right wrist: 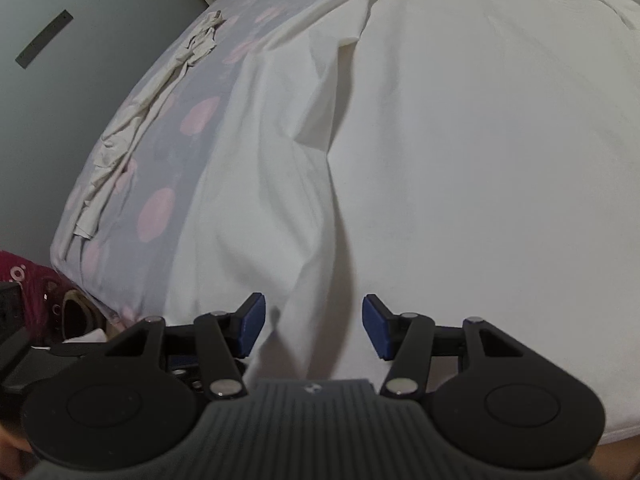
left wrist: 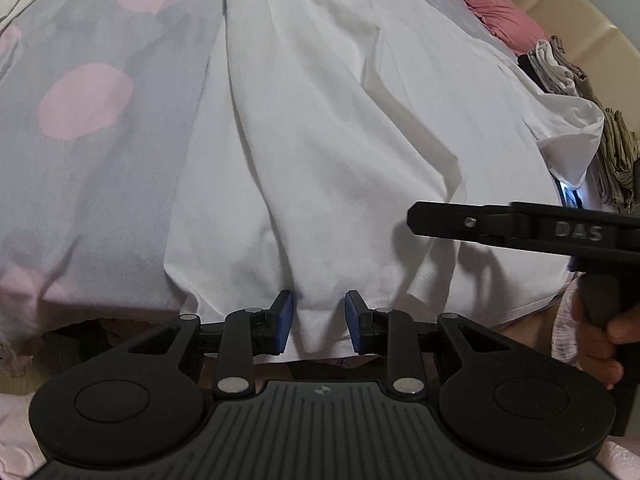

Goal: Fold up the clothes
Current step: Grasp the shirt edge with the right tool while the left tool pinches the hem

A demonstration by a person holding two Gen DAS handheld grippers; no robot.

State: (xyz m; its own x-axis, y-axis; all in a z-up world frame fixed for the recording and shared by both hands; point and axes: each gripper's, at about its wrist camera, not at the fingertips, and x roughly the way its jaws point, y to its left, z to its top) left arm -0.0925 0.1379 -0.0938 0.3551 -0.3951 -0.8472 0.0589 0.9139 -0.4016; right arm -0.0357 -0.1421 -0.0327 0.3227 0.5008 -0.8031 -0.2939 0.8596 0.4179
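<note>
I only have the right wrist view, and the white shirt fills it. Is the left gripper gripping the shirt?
Observer: No. The left gripper is open, with a pad on either side of the white shirt's near hem.
Operator: Any clothes folded so far?
Observer: Yes, a stack of folded clothes sits to the shirt's right.
Operator: Anything else over there?
Observer: A pink pillow lies further back.

A bed (left wrist: 92, 152) in grey, pink-dotted sheeting stands beside a plain grey wall (right wrist: 80, 80).
</note>
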